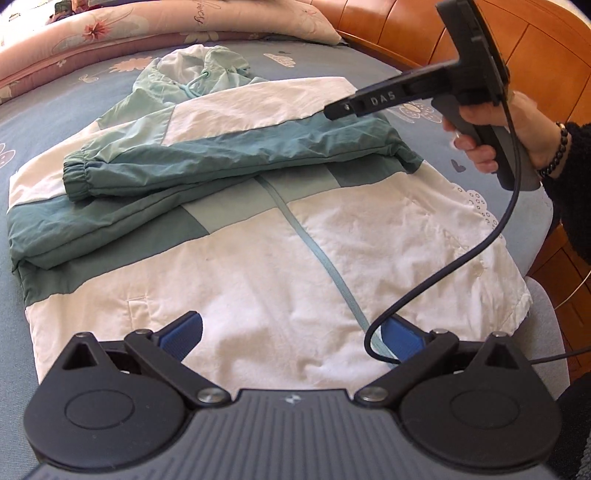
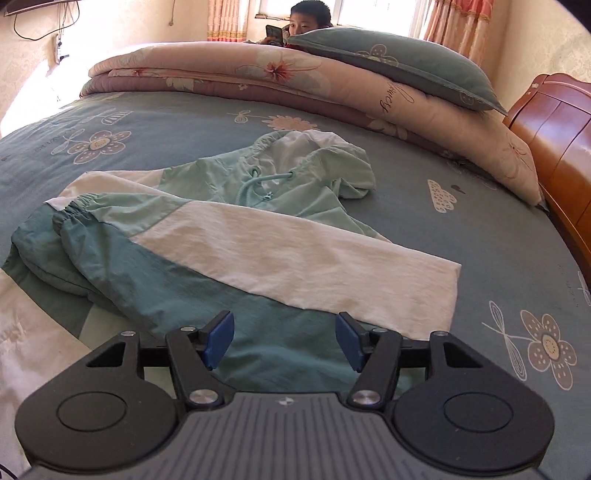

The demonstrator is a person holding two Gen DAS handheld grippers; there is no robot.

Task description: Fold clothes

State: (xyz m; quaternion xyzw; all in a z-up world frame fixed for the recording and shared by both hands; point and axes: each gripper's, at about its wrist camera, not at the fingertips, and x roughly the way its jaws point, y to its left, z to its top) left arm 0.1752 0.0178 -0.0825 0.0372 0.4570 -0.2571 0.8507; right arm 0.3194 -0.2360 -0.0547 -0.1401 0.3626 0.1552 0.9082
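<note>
The hooded jacket (image 1: 280, 229) lies flat on the bed (image 1: 55, 122), both sleeves (image 2: 258, 251) folded crosswise over its chest. The left gripper (image 1: 291, 336) hovers wide open over the hem, nearer it than the right gripper (image 2: 286, 339), which gapes empty above the sleeves. The jacket's long axis runs away from the left jaws toward the hood (image 2: 306, 162).

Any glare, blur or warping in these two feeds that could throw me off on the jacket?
Left wrist view: sharp, even daylight, the jacket crisp; fisheye bends the bed edge and darkens the corners. Right wrist view: windows blown out at the top and the wall washed bright, but the sleeve is clear, no motion blur; the same barrel warp at the rim.
</note>
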